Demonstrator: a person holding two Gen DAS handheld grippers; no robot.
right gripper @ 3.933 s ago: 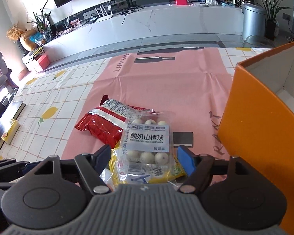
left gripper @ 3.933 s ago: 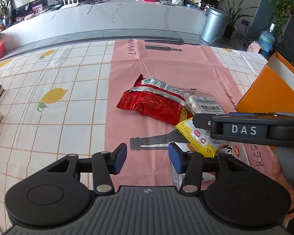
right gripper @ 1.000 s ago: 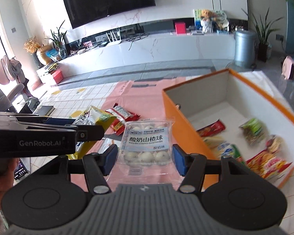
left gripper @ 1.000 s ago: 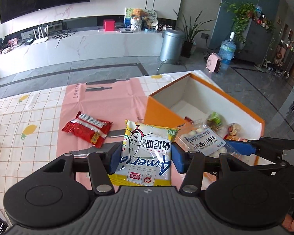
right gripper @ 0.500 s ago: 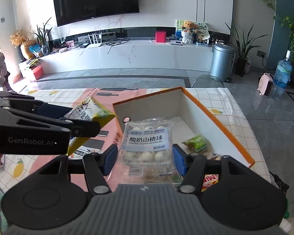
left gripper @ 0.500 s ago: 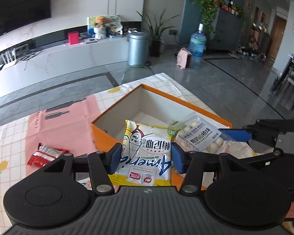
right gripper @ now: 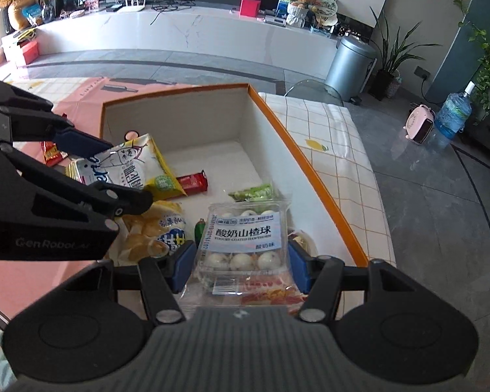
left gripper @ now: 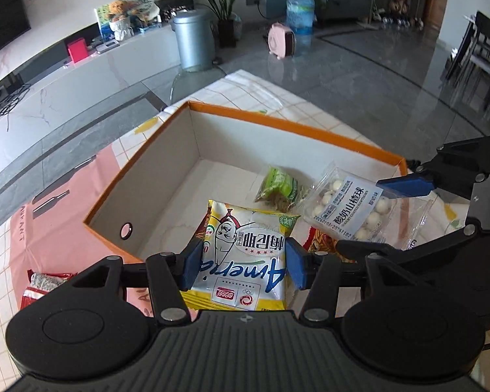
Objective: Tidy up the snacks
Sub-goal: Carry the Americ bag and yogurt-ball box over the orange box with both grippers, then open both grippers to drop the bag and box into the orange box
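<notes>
My left gripper point(left gripper: 243, 263) is shut on a yellow and white snack bag point(left gripper: 245, 254) and holds it above the near part of the orange box point(left gripper: 277, 124). My right gripper point(right gripper: 241, 266) is shut on a clear pack of white hawthorn balls point(right gripper: 245, 245) above the same box point(right gripper: 310, 170). The pack also shows in the left wrist view point(left gripper: 349, 209), and the yellow bag shows in the right wrist view point(right gripper: 130, 166). Both are in the air over the box's inside.
Inside the box lie a green packet point(left gripper: 279, 187), a red bar point(right gripper: 192, 181), a chip bag point(right gripper: 160, 232) and other snacks. A red packet point(left gripper: 40, 285) lies on the pink cloth point(left gripper: 58, 228) left of the box. The table edge point(right gripper: 375, 176) is to the right.
Both grippers have carried their snacks further over the box and tilted downward, so the box's inside now fills both views. The grips have not changed.
</notes>
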